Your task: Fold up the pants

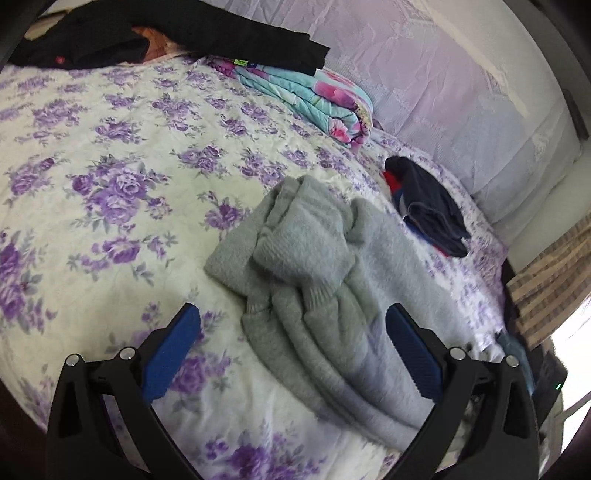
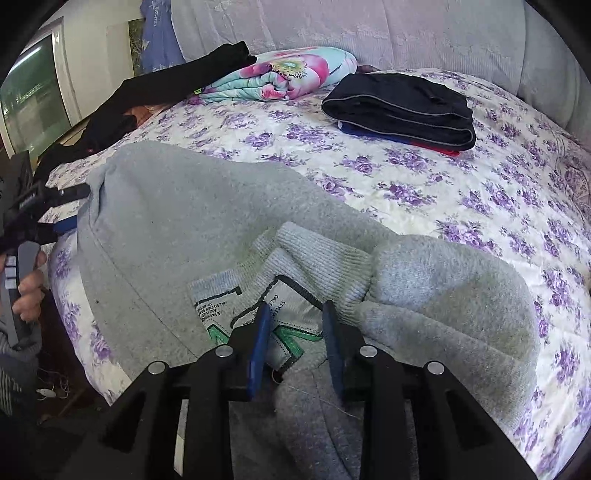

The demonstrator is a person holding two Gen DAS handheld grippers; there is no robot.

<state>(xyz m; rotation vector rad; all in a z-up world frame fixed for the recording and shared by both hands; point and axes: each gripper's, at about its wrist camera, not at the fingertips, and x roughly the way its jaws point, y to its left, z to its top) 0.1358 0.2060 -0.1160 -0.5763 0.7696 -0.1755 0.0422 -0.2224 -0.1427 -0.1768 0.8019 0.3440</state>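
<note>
Grey fleece pants (image 1: pixel 314 266) lie crumpled on the floral bed sheet (image 1: pixel 110 166). In the left wrist view my left gripper (image 1: pixel 291 317) is open, its blue fingers (image 1: pixel 173 350) on either side of the bunched legs near the bed's edge. In the right wrist view the pants (image 2: pixel 177 221) spread across the bed, with a ribbed cuff (image 2: pixel 325 258) and a printed label (image 2: pixel 266 310). My right gripper (image 2: pixel 295 310) is partly open, its fingers around the label area and waistband fabric, not clamped. The left gripper (image 2: pixel 70 195) shows at the far end of the pants.
A folded dark garment stack (image 2: pixel 402 107) lies at the back right of the bed, also seen in the left view (image 1: pixel 428 199). A folded floral blanket (image 2: pixel 280 75) and black clothing (image 2: pixel 155 88) lie near the headboard. A lilac padded headboard (image 2: pixel 332 26) runs behind.
</note>
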